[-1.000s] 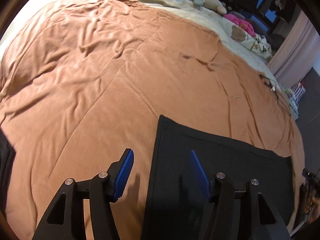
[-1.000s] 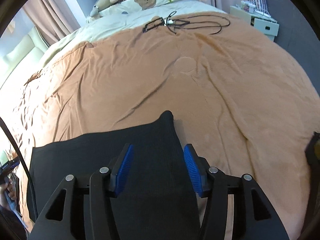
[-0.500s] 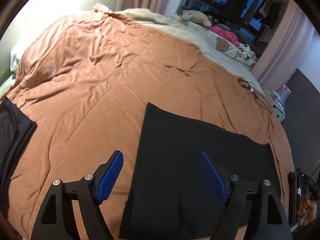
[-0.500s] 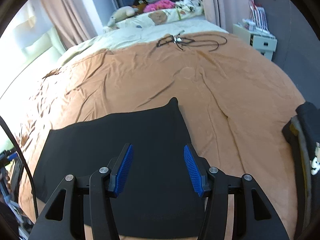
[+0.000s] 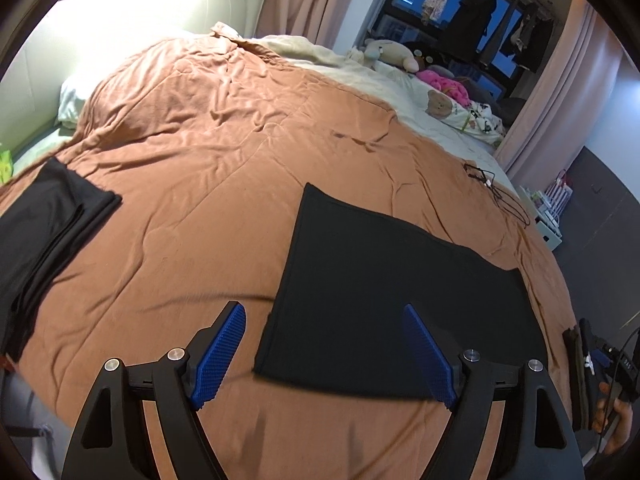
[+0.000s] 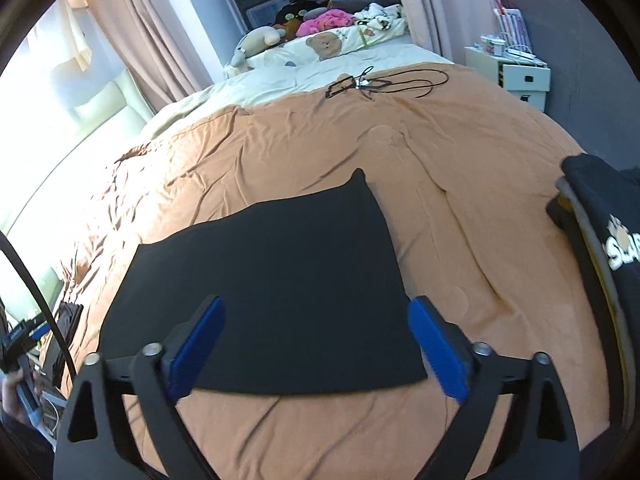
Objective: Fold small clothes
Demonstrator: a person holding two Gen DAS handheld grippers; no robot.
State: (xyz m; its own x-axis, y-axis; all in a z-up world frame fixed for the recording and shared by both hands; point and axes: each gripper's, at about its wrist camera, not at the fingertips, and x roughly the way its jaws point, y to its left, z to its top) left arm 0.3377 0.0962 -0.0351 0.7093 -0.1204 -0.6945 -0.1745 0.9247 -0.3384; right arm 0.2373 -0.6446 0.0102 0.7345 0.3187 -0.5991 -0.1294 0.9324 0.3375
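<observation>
Black folded garment [image 5: 392, 304] on bedspread [image 5: 208, 184]

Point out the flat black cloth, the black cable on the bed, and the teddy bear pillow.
flat black cloth [image 6: 272, 280], right wrist view, middle of its top face.
black cable [image 6: 384, 82], right wrist view, on the tangled loops.
teddy bear pillow [image 6: 326, 45], right wrist view, on the printed bear's face.

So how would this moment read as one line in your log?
left gripper: open, empty | right gripper: open, empty | black cloth: flat on orange blanket
</observation>
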